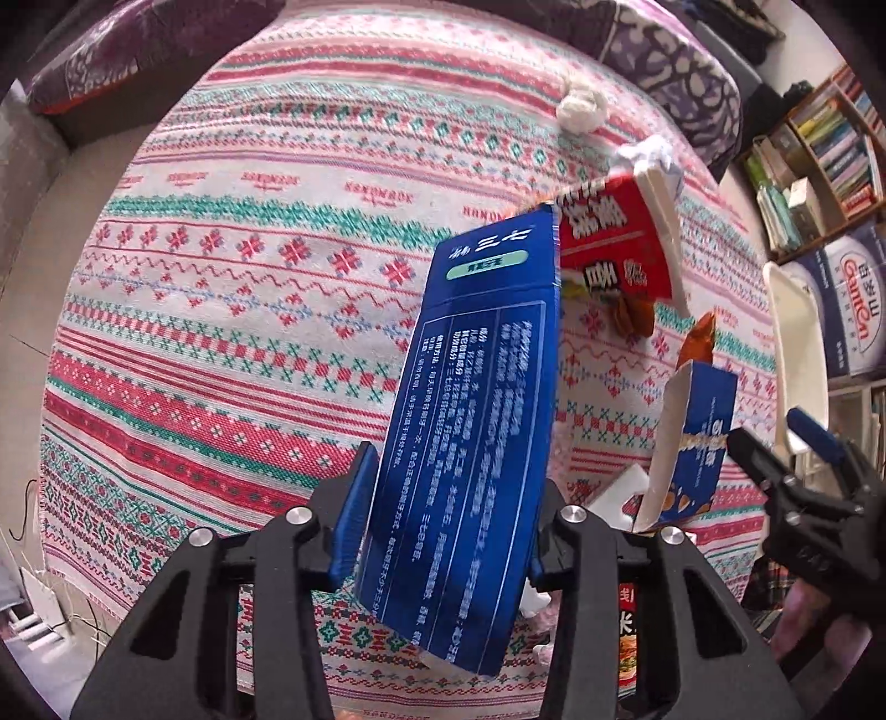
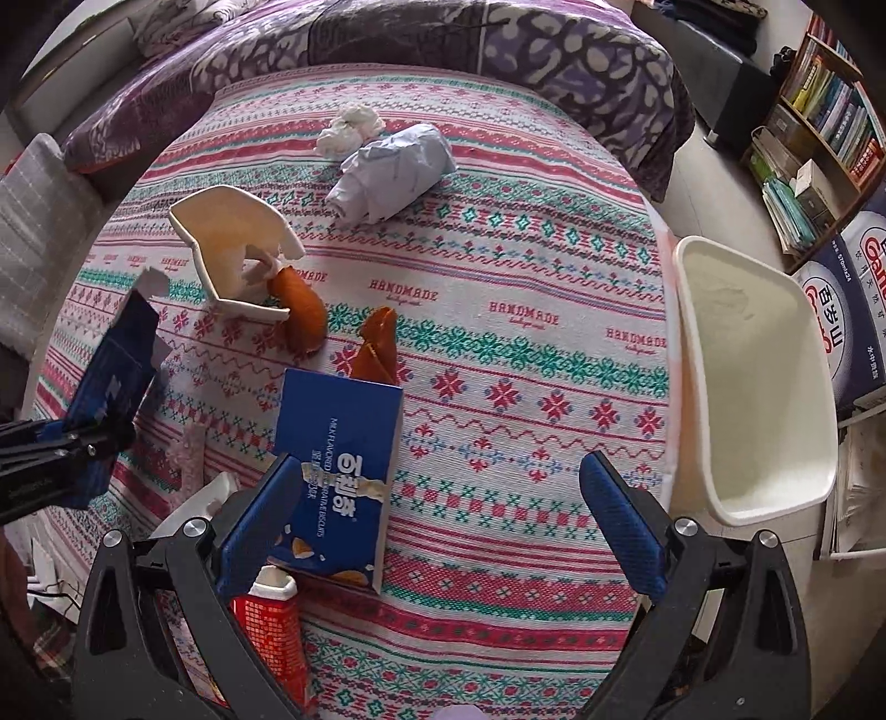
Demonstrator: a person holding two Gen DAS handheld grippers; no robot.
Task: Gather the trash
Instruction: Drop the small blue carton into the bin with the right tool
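Observation:
My left gripper [image 1: 443, 498] is shut on a tall dark blue carton [image 1: 476, 410] and holds it above the patterned tablecloth [image 1: 249, 310]; it also shows in the right wrist view [image 2: 119, 365]. My right gripper [image 2: 443, 498] is open and empty, over a blue biscuit box [image 2: 338, 459] that lies on the cloth by its left finger [image 2: 260, 520]. A white bin [image 2: 758, 387] stands off the table's right edge. Crumpled tissue [image 2: 349, 130], a grey paper wad [image 2: 393, 171], a torn white box [image 2: 232, 249] and orange peels [image 2: 304, 310] lie further back.
A red packet [image 2: 271, 631] lies at the near edge under my right gripper. A red noodle box [image 1: 614, 249] sits behind the held carton. A purple quilt [image 2: 443, 50] lies behind the table. Bookshelves [image 2: 819, 122] and water cartons [image 2: 853, 310] stand at the right.

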